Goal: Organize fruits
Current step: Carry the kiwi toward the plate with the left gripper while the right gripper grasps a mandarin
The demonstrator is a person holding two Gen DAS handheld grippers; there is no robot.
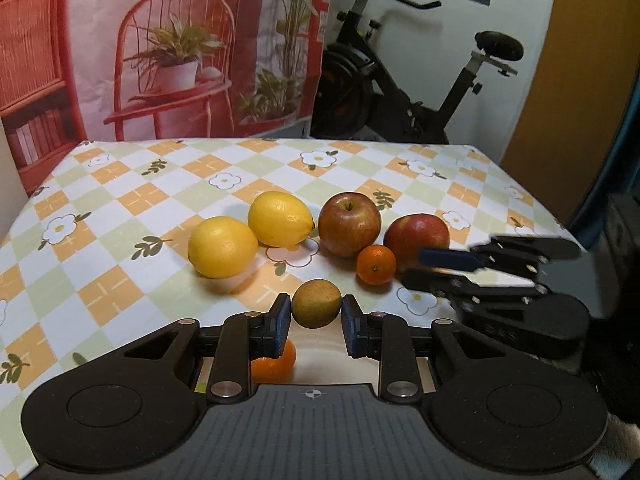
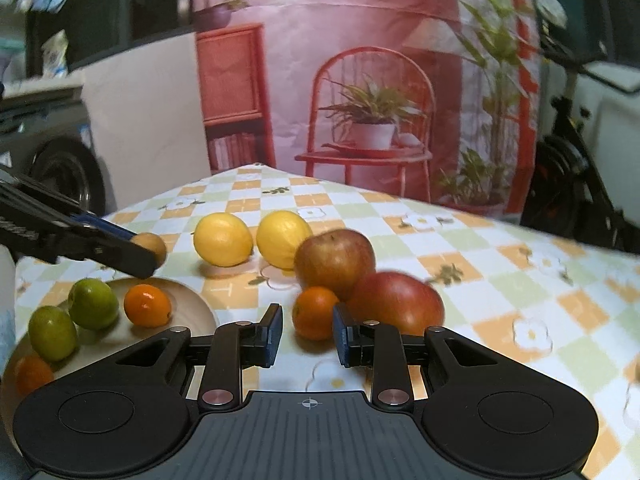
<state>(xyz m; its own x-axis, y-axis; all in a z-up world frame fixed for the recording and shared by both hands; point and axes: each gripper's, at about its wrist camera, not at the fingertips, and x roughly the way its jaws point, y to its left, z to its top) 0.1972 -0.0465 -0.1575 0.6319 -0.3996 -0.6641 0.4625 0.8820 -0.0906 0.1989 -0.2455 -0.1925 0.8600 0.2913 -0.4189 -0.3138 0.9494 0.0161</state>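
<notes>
My left gripper (image 1: pixel 316 312) is shut on a small brownish-green fruit (image 1: pixel 316 308) and holds it above a beige plate (image 2: pixel 192 300); the gripper also shows in the right wrist view (image 2: pixel 148 252). The plate holds two green fruits (image 2: pixel 93 303), an orange mandarin (image 2: pixel 147 306) and another mandarin (image 2: pixel 32 374). My right gripper (image 2: pixel 307 330) is open with a mandarin (image 2: pixel 314 318) just ahead between its fingers, not gripped. Two lemons (image 1: pixel 222 247), (image 1: pixel 280 219) and two red apples (image 1: pixel 349 224), (image 1: pixel 416 236) lie on the checked tablecloth.
The table has a flowered checked cloth (image 1: pixel 120 200). A printed backdrop (image 1: pixel 160 40) hangs behind it, and an exercise bike (image 1: pixel 400 80) stands beyond the far edge. A white panel (image 2: pixel 140 120) stands left of the table.
</notes>
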